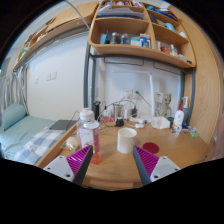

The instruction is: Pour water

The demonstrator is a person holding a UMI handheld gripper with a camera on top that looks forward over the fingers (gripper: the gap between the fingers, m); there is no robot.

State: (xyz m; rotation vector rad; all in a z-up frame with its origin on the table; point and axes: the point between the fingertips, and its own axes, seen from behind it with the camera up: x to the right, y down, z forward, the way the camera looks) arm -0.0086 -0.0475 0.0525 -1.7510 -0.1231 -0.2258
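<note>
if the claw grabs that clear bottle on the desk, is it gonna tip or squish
The clear bottle stands tall and narrow on the wooden desk, so a push high up would probably tip it. It looks like thin plastic, likely to flex under a hard squeeze. The open claw sits short of it; the white cup beside it looks squatter and steadier.

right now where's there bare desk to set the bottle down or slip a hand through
Bare wood lies between the gripper fingers, just short of the bottle and white cup. A narrow gap also runs between those two. Behind them the desk is crowded with small items up to the wall. The fingers are open and hold nothing.
</note>
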